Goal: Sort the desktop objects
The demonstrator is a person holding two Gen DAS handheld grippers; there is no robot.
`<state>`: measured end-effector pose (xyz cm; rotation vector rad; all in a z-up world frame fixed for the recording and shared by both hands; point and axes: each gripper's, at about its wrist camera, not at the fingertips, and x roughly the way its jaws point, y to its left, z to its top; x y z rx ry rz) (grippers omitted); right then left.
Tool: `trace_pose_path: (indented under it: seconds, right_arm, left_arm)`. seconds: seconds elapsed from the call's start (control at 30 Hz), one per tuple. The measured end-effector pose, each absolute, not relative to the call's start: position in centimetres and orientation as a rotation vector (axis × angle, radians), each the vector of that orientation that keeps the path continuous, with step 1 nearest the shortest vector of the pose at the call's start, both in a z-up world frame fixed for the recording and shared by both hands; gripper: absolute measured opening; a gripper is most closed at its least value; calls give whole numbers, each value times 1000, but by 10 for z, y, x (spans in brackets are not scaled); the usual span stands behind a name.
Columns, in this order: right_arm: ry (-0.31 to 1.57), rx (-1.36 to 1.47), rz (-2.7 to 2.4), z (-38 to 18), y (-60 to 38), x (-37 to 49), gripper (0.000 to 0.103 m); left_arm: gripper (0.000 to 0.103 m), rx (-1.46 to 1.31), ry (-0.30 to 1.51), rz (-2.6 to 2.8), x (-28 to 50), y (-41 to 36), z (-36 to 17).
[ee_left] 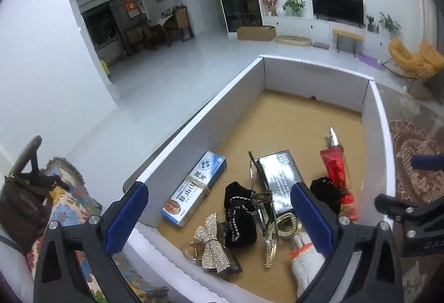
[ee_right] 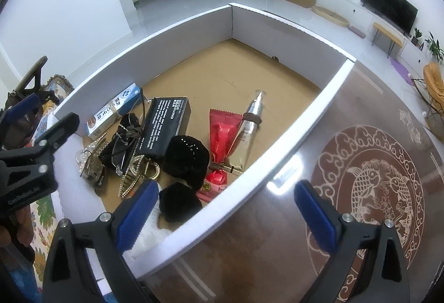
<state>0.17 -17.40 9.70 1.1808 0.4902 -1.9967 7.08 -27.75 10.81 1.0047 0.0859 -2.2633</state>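
The white box [ee_right: 277, 136] with its brown cardboard floor is where the sorted things lie, and both grippers hang over its near end, jaws spread wide with nothing between the blue pads.

Starting from the left gripper [ee_left: 219, 217]: it points down into the box. Directly between and just beyond its fingers lie a rhinestone bow clip [ee_left: 212, 243], a black velvet pouch [ee_left: 238, 214] with a bead chain across it, and a long rhinestone hair clip [ee_left: 269, 236] whose long axis runs away from the gripper, roughly in line with its pointing direction. By its right finger sit a gold ring-shaped piece [ee_left: 288, 223] and a white knitted glove [ee_left: 305, 258]. Further out lie a blue-and-white toothpaste carton [ee_left: 194, 189], angled off to the left, and a black box [ee_left: 280, 180] with white lettering.

The right gripper [ee_right: 222, 211] straddles the box's right wall: its left finger is above the box interior, its right finger is over the dark patterned tabletop [ee_right: 374, 178] outside. Just ahead of its left finger lie black fuzzy items [ee_right: 186, 155]; beyond them are a red packet [ee_right: 222, 133] and a silver pump bottle [ee_right: 249, 125], their long axes running away from the gripper and leaning right.

My judgement: everything visible already sits inside the box, and the tabletop in view carries nothing loose, so the sorting looks close to finished. For anything in the clutter the left gripper is the better placed, while the bottle and packet are nearer the right one.
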Motion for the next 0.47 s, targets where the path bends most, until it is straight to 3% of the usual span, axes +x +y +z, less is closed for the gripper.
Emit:
trace_pose_path:
  seconds: [0.47]
  right_arm:
    - [522,1148,-1992,104,-184,4,99]
  left_arm:
    - [103,942,284,-2293,84,-283,118]
